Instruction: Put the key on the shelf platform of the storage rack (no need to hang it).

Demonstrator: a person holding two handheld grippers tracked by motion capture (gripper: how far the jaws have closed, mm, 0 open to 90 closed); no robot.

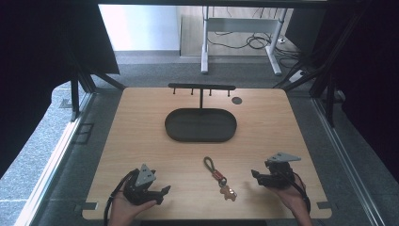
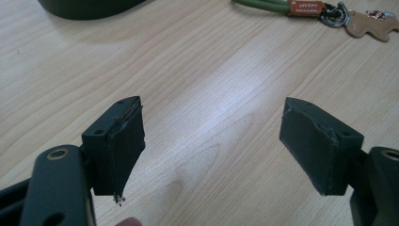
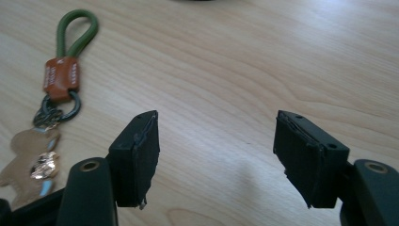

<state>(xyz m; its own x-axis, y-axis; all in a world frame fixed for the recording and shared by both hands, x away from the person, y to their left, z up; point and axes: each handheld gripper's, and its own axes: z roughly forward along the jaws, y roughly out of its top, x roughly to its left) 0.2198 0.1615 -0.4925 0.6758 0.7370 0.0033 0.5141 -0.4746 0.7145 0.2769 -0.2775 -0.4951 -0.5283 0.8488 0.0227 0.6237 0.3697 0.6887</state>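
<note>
Keychain place: one keychain (image 1: 219, 179) lies flat on the table (image 1: 141, 136), between the two grippers, touching neither.
Left gripper (image 1: 162, 192): jaws spread wide, nothing between them; keychain (image 2: 324, 10) well ahead, off to their right.
Right gripper (image 1: 255, 175): jaws wide apart, empty; keychain (image 3: 56, 94) beside the left jaw, outside the gap.
Count: one keychain, one dark oval tray (image 1: 179, 134), one hook rack (image 1: 201, 87), two grippers.

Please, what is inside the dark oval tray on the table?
The tray looks empty: its dark floor shows nothing lying in it. The stand's post rises at its far edge. The near rim hides a thin strip of floor.
</note>
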